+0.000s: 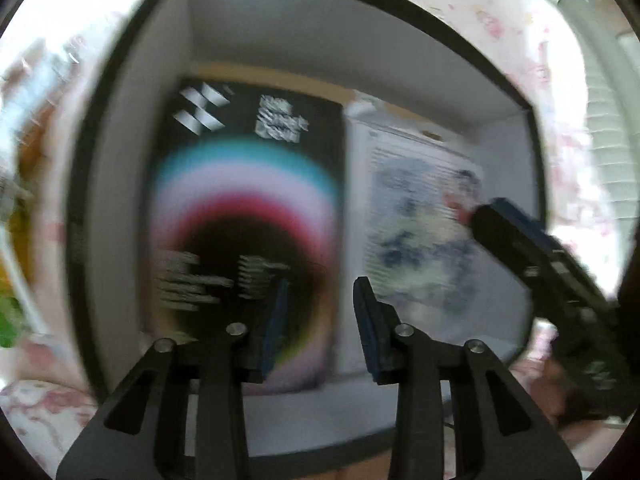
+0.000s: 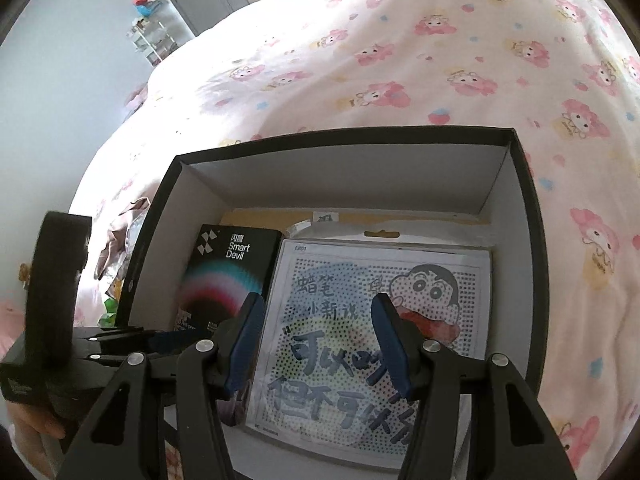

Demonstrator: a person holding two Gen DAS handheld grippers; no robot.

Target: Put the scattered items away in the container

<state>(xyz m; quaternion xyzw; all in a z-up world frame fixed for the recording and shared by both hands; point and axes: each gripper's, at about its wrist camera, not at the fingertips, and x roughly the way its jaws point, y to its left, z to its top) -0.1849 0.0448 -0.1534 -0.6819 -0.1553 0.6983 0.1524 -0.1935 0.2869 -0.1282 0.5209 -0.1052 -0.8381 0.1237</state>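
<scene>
A black box with white inner walls [image 2: 516, 184] stands on the bed; it also shows, blurred, in the left wrist view [image 1: 132, 128]. Inside lie a black "Smart Devil" package [image 2: 228, 264] [image 1: 248, 200] on the left and a white cartoon bead-art pack [image 2: 384, 312] [image 1: 420, 216] on the right, flat side by side. My left gripper [image 1: 320, 320] is open and empty above the black package. My right gripper [image 2: 316, 344] is open and empty above the cartoon pack. The left gripper shows in the right wrist view [image 2: 132, 340]; the right gripper shows at the right of the left wrist view [image 1: 532, 264].
The box rests on a pink cartoon-print bedsheet [image 2: 400, 60]. Crumpled wrappers and green bits [image 2: 116, 248] lie on the bed left of the box. A shelf with items [image 2: 148, 20] stands by the far wall.
</scene>
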